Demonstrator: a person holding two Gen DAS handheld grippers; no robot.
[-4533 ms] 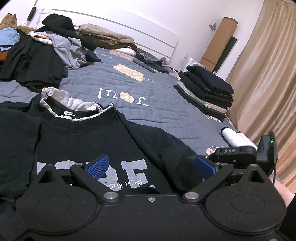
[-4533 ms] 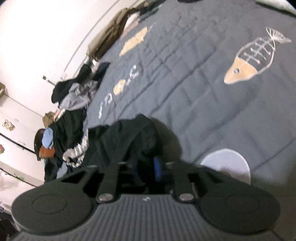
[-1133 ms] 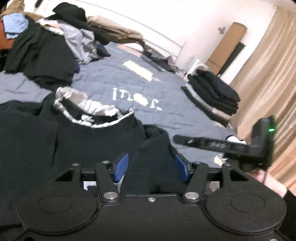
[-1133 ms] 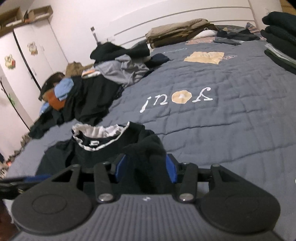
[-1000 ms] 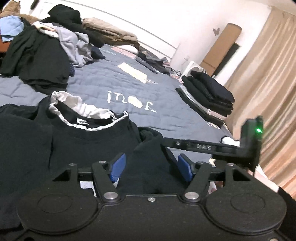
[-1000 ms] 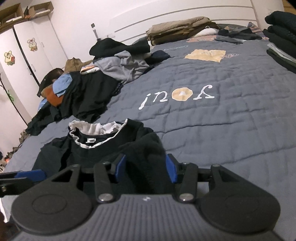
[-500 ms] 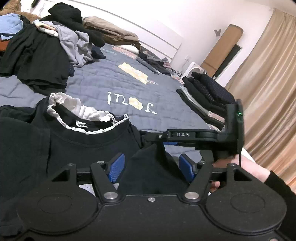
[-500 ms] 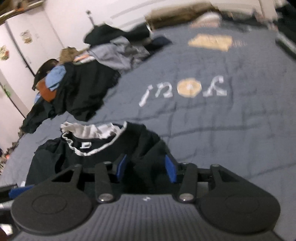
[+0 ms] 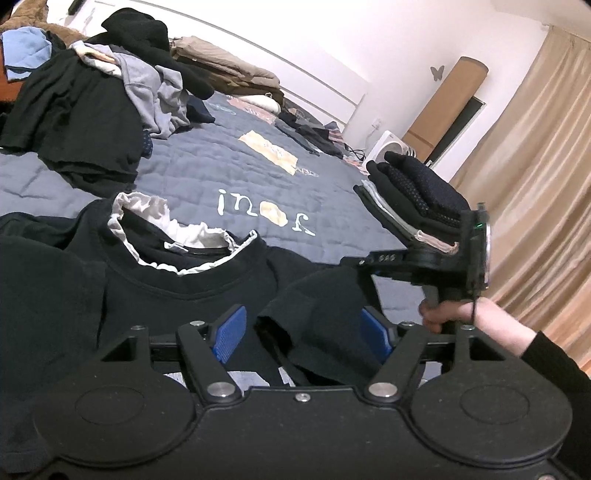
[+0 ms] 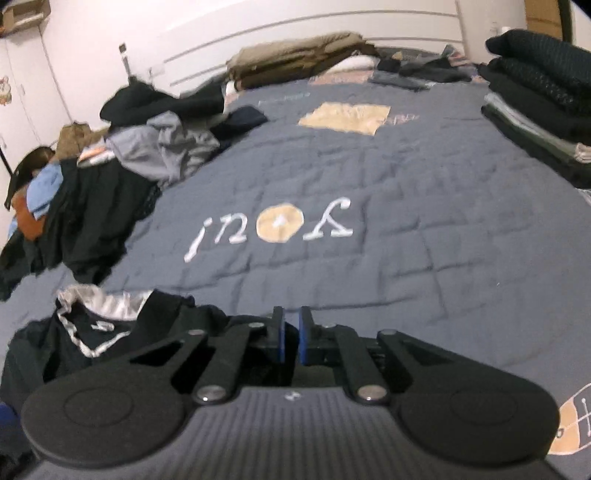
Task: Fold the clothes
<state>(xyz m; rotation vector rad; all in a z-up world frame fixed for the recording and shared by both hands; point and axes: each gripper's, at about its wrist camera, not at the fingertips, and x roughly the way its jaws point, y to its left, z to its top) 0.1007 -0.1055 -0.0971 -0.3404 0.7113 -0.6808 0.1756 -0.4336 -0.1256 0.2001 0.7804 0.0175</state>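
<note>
- Two grippers work over one black T-shirt [image 9: 192, 299], which lies on the grey-blue quilt [image 9: 207, 177] at the near edge of the bed, its white-lined collar [image 9: 162, 232] facing the far end.
- Your left gripper [image 9: 303, 334] has its blue pads [image 9: 229, 330] spread wide and its jaws are opening; a folded-in black sleeve [image 9: 325, 325] of the shirt lies between them, and the pads do not press on it.
- Your right gripper [image 10: 291, 341] is closing, its blue pads nearly together with only a narrow slit left; dark cloth sits under its tips, but you cannot tell from either view whether any fabric is pinched.
- In the left wrist view your right hand [image 9: 454, 314] grips the handle of that tool, just beyond the sleeve on the right, with a dark cuff [image 9: 554, 365] at the wrist.
- A stack of folded dark clothes [image 9: 413, 199] sits on the right side of the quilt, well apart from the shirt.
- A loose heap of unfolded clothes [image 9: 92, 96], black, grey and pale blue, lies on the far left of the bed.
- Folded tan items [image 10: 299, 59] rest against the headboard [image 10: 332, 22].
- Beige curtains [image 9: 535, 177] hang along the right side of the room.
</note>
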